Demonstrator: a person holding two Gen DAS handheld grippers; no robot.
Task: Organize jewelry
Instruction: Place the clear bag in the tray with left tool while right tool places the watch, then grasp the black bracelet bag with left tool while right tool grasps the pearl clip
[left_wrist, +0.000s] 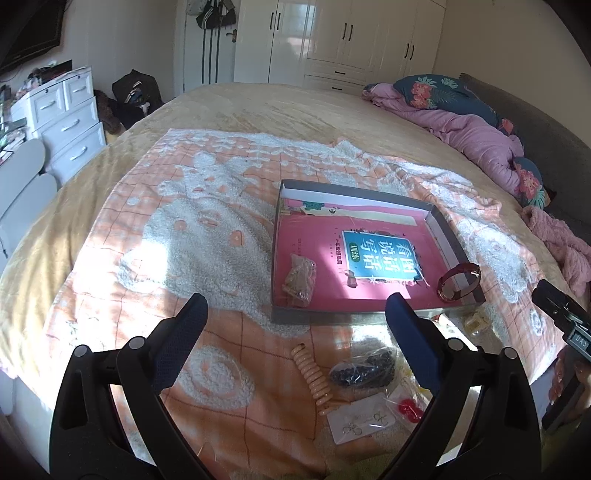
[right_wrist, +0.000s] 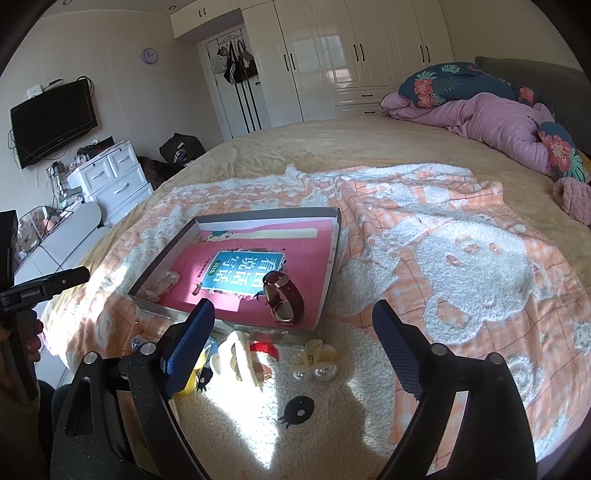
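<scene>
A shallow grey box (left_wrist: 332, 314) lies on the blanket with a pink book (left_wrist: 369, 266) as its floor. Inside it are a clear bag of gold pieces (left_wrist: 301, 275) at the near left and a dark red watch (left_wrist: 458, 286) at the near right corner. My left gripper (left_wrist: 295, 308) hangs open and empty in front of the box. Below it lie an orange spiral hair tie (left_wrist: 314, 376), a bag of dark beads (left_wrist: 362, 369), an earring card (left_wrist: 364, 422) and a red piece in a bag (left_wrist: 408, 410). My right gripper (right_wrist: 293, 304) is open and empty just short of the watch (right_wrist: 284, 299).
A white claw clip (right_wrist: 240, 356), a red ribbon (right_wrist: 264, 347) and a pearl clip (right_wrist: 314, 363) lie near the box (right_wrist: 258, 213). A yellow clip (left_wrist: 476, 321) sits by its corner. The peach blanket (right_wrist: 461, 258) covers the bed; a pink quilt (right_wrist: 491, 122) is piled far right.
</scene>
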